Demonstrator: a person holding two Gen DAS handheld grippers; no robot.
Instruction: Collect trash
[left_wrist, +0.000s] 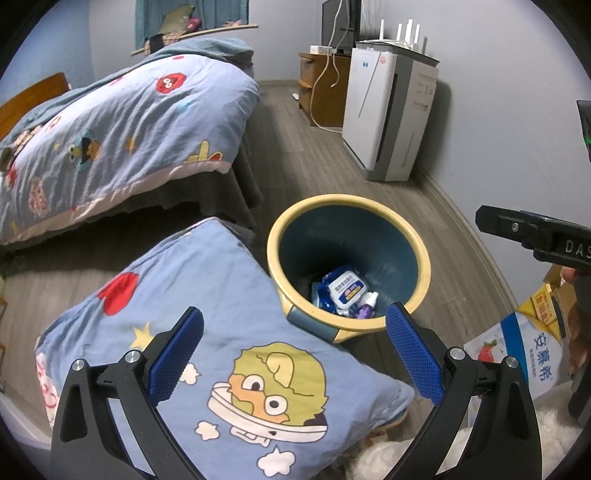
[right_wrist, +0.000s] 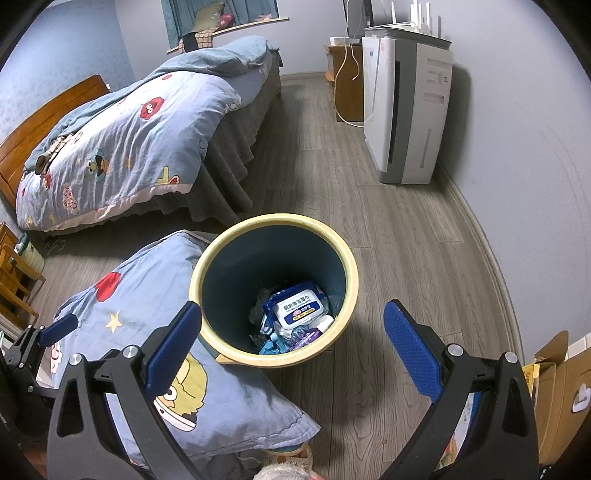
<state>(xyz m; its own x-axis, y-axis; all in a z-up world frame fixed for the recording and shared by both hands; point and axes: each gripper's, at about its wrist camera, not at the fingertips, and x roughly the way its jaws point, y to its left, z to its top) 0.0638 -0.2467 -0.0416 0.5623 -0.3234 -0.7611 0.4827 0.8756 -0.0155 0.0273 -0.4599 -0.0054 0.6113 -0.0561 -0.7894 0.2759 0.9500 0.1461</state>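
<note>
A round bin with a yellow rim (left_wrist: 275, 236) (right_wrist: 195, 273) and blue inside stands on the wood floor. In it lie a blue wet-wipes pack (left_wrist: 347, 288) (right_wrist: 297, 306), a small purple bottle (left_wrist: 367, 306) (right_wrist: 310, 334) and other wrappers. My left gripper (left_wrist: 295, 350) is open and empty, above the pillow just left of the bin. My right gripper (right_wrist: 291, 347) is open and empty, over the near rim of the bin. The right gripper's body also shows at the right edge of the left wrist view (left_wrist: 532, 232). One left fingertip shows in the right wrist view (right_wrist: 59, 328).
A blue cartoon pillow (left_wrist: 207, 332) (right_wrist: 129, 306) lies on the floor against the bin. A bed with a matching quilt (left_wrist: 110, 140) (right_wrist: 122, 147) stands behind. A white air purifier (left_wrist: 384, 118) (right_wrist: 410, 110) stands by the wall. A blue-white carton (left_wrist: 524, 354) and cardboard boxes (right_wrist: 554, 391) are at right.
</note>
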